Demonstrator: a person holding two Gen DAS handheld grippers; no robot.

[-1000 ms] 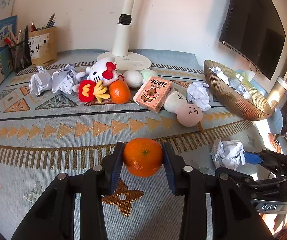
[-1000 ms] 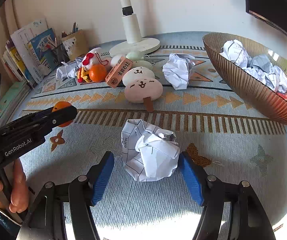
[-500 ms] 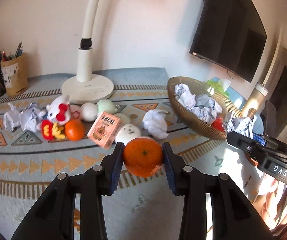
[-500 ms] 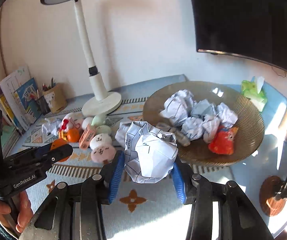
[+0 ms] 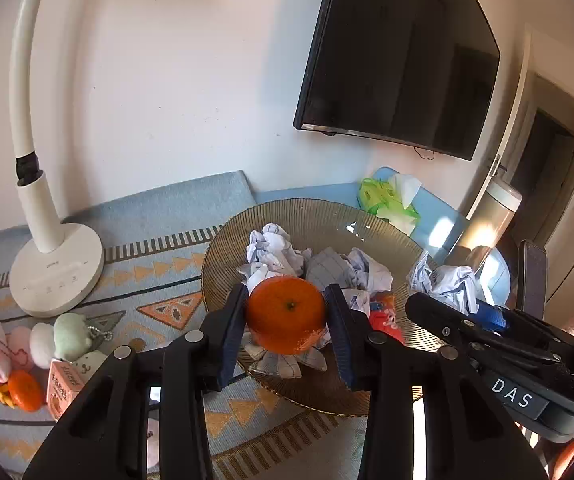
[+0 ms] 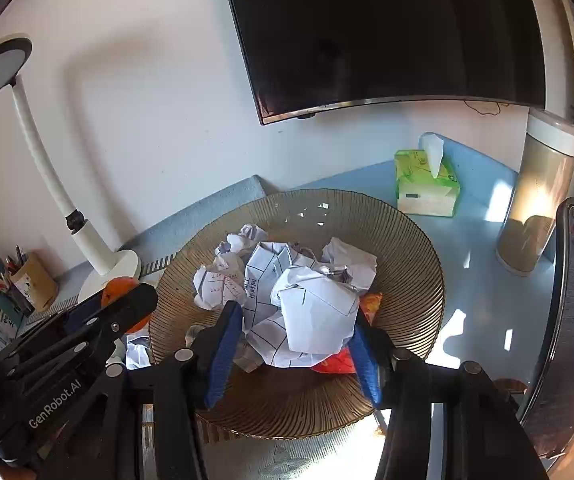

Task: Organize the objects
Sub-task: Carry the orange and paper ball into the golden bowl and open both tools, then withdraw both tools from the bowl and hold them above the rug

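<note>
A ribbed golden bowl holds several crumpled paper balls and a red toy. My left gripper hangs over the bowl's near side with an orange between its pads. Its jaws are opening and a thin gap shows beside the fruit. My right gripper hovers over the middle of the bowl. A crumpled paper ball sits between its blue pads, which are opening and no longer squeeze it. Each gripper shows at the edge of the other's view.
On the patterned mat to the left are a white lamp base, plush toys, a second orange and a pink box. A tissue pack and tall canister stand behind the bowl. A wall screen hangs above.
Both grippers rose from the mat and swung right to above the bowl, carrying the orange and the paper ball. The right jaws closed on the paper; both pairs have since widened.
</note>
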